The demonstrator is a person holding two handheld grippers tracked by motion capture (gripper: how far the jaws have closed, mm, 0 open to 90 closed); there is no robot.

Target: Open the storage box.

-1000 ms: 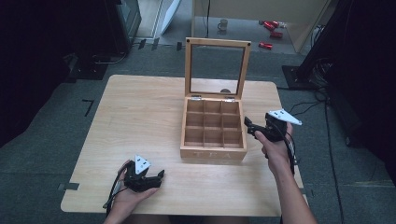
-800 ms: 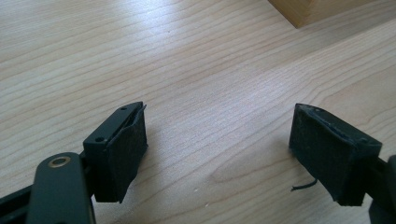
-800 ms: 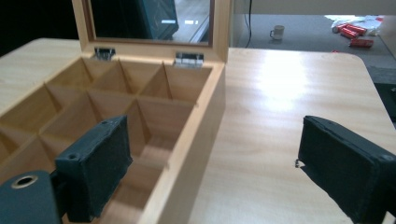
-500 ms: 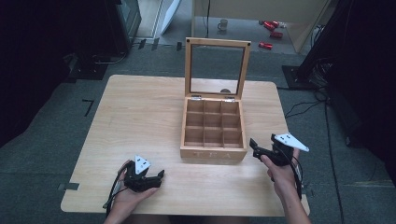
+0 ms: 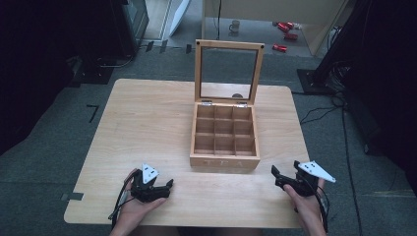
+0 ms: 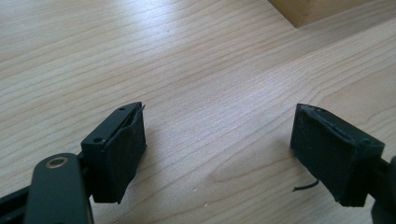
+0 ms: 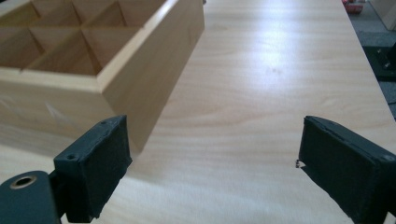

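A wooden box [image 5: 224,161] with a grid of empty compartments stands on the table [image 5: 147,118], its glass-paned lid [image 5: 227,71] upright at the back. My left gripper [image 5: 167,186] rests low on the table near the front edge, left of the box; it is open with bare wood between its pads [image 6: 119,154]. My right gripper [image 5: 276,175] sits at the front right, just off the box's front right corner [image 7: 116,84], also open and holding nothing.
The box's corner [image 6: 308,9] shows at the top of the left gripper view. Dark floor surrounds the table, with cables [image 5: 319,110] to the right and a mug [image 5: 236,24] and red items [image 5: 285,37] on the floor beyond.
My right gripper has drawn back from beside the box toward the front right of the table. The left gripper has stayed put.
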